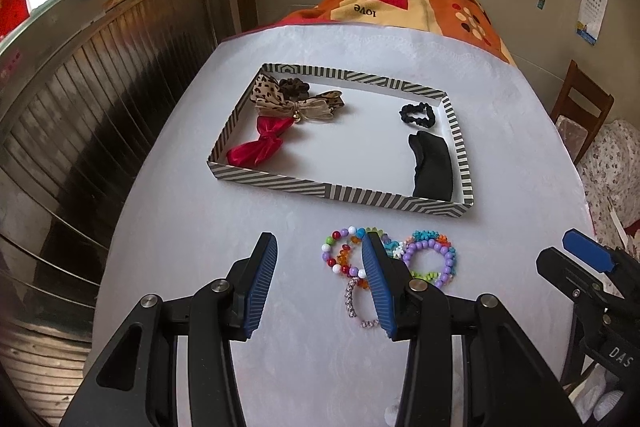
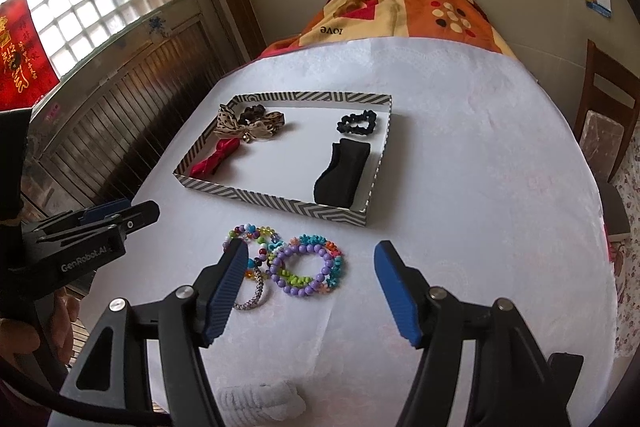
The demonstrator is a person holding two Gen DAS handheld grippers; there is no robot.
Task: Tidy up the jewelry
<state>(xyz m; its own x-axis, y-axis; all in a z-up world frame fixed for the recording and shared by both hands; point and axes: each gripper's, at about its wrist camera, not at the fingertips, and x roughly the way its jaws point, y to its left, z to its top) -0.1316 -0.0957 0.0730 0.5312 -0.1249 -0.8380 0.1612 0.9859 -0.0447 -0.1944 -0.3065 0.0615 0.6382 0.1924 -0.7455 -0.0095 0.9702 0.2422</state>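
The left gripper hovers over the counter with its jaws spread wide and holding nothing; only bare cloth lies between them, and its right pad overlaps the cluster of beaded bracelets in this view, though I cannot tell whether it touches them. The right gripper also has its jaws wide apart and empty, with the bracelets lying just ahead, mostly between the two pads and nearer the left one. The cluster holds roughly five bracelets: a purple beaded one, a multicoloured round-bead one, a silvery thin one, and flower-bead ones tangled beneath, so the count is uncertain. Beyond the bracelets, farther from both jaws, sits one striped tray holding five things: a leopard bow, a red bow, a dark brown scrunchie, a black scrunchie and a black folded piece. The tray's middle is bare white. Open counter spreads to the right of the right jaws, while the counter's left edge runs close beside the left gripper.
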